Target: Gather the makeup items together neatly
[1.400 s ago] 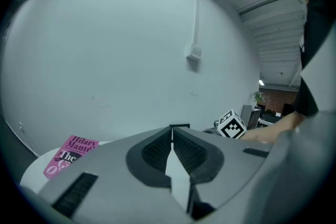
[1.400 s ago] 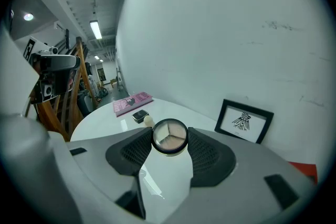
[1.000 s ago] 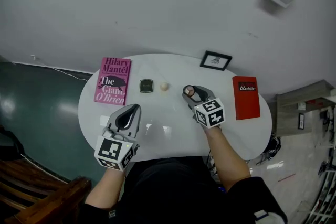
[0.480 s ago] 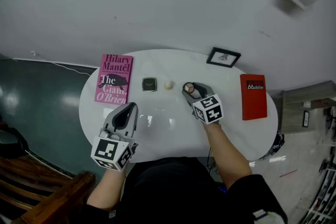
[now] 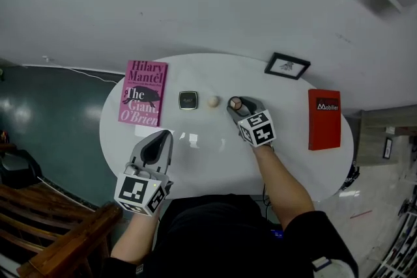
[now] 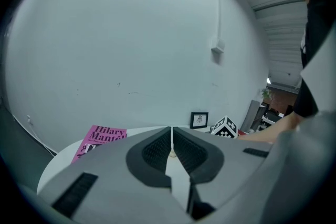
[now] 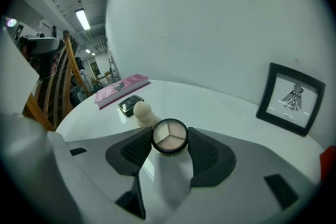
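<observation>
Quick count of what's on the round white table (image 5: 208,163): three makeup bits, two books, one framed picture (image 5: 287,66). The makeup is a black square compact (image 5: 187,100), a beige sponge (image 5: 213,101) just beside it, and a round three-shade palette (image 7: 169,137), all roughly in a row across the middle. The right gripper (image 5: 235,105) is clamped on the palette, one jaw on each side of its rim, close to the sponge but apart from it; can't tell if the palette touches the tabletop. The left gripper (image 6: 171,136) has its jaws pressed together with nothing in them, and it's over the near left part of the table. Edges: the pink book (image 5: 143,92) lies by the left rim, the red book (image 5: 324,119) by the right rim, and the picture at the far rim near the wall. The whole near half of the table is bare, so that's the free space.
</observation>
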Action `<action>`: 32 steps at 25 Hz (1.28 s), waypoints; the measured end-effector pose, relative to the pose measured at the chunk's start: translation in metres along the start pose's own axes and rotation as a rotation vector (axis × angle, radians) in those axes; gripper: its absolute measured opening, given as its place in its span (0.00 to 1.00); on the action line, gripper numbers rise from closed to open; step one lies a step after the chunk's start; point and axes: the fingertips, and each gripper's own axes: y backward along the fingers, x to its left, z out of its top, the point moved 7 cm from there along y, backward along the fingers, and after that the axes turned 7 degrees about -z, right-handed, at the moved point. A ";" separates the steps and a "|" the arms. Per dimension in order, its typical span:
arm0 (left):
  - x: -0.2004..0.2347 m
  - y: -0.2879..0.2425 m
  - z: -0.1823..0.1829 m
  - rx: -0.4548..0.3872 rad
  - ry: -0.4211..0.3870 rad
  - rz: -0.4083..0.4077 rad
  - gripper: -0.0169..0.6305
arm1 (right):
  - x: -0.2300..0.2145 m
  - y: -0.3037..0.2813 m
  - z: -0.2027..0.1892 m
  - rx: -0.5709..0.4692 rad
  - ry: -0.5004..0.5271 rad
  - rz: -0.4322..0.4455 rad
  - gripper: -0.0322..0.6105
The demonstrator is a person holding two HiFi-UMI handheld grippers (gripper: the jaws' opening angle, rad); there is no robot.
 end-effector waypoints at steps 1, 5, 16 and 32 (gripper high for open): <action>0.000 0.002 -0.001 0.002 0.003 0.008 0.06 | -0.001 -0.002 -0.001 0.004 0.003 0.001 0.37; 0.003 0.006 -0.010 0.010 0.025 0.033 0.06 | -0.003 -0.009 -0.003 0.017 0.010 -0.002 0.37; 0.002 0.012 -0.014 0.009 0.035 0.048 0.06 | 0.002 -0.021 -0.010 0.050 0.032 -0.005 0.37; -0.001 0.041 -0.012 -0.011 0.005 0.026 0.06 | -0.003 -0.003 -0.023 0.056 -0.060 -0.048 0.37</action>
